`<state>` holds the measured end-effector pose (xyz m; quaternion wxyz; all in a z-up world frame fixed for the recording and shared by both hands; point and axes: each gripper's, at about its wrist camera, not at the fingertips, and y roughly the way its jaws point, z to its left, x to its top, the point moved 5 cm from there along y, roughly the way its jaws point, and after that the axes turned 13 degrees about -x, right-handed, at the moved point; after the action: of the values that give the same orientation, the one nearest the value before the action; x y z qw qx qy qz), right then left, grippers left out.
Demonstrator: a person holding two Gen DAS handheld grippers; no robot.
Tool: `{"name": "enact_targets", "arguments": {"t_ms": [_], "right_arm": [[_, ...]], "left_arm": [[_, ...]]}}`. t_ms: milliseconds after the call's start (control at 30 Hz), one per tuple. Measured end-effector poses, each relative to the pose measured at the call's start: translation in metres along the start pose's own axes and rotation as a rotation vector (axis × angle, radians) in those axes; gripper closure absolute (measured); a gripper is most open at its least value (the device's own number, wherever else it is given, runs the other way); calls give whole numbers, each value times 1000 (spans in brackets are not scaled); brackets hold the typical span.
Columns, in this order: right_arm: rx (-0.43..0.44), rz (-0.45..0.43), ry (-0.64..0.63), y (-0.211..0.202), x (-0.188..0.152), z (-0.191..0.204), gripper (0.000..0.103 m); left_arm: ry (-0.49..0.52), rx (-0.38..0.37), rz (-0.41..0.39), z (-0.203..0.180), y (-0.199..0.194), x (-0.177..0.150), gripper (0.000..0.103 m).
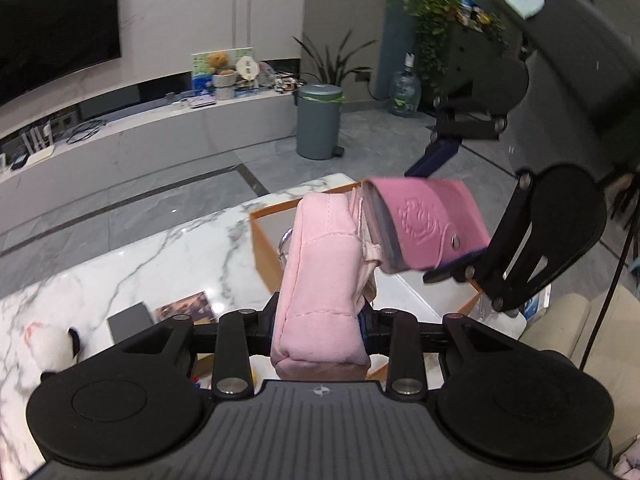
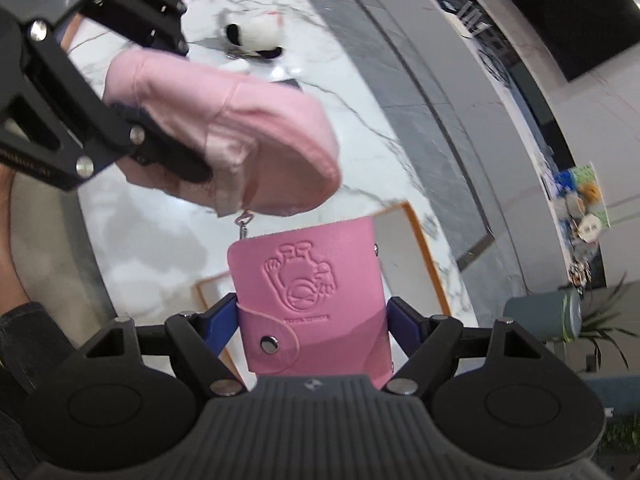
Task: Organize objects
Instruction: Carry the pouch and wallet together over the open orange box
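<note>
My left gripper is shut on a soft pale-pink fabric pouch, which hides its fingertips. The pouch hangs above an open box with orange edges on the marble table. Just to the right, my right gripper is shut on a pink snap-button card wallet. In the right wrist view the wallet sits between the blue pads of the right gripper, over the box. The pouch in the left gripper hovers close above the wallet, with a metal clasp dangling from it.
A panda plush lies on the table, with a dark flat card and a printed picture beside it. A grey bin and a water jug stand on the floor beyond. A cream seat is at the right.
</note>
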<state>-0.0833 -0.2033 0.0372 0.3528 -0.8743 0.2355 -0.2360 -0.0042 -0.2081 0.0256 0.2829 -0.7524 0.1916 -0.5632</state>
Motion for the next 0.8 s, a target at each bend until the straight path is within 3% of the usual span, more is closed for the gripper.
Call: {"name": "enact_targets", "arguments": {"t_ms": [367, 600, 633, 700, 733, 800], "right_arm": [[-23, 64, 49, 41, -48, -15, 23], [-24, 105, 86, 78, -62, -13, 23], [-22, 111, 92, 83, -63, -11, 23], [-25, 124, 96, 94, -67, -6, 23], [-25, 133, 96, 100, -69, -4, 23], [-15, 147, 95, 111, -71, 1, 24]], "left_arm": [[17, -76, 76, -17, 63, 20, 64], [8, -37, 111, -26, 104, 23, 64], [48, -77, 129, -29, 108, 22, 64], [51, -68, 144, -28, 117, 17, 64], [107, -122, 175, -31, 120, 14, 64], [119, -112, 197, -32, 127, 8, 64]]}}
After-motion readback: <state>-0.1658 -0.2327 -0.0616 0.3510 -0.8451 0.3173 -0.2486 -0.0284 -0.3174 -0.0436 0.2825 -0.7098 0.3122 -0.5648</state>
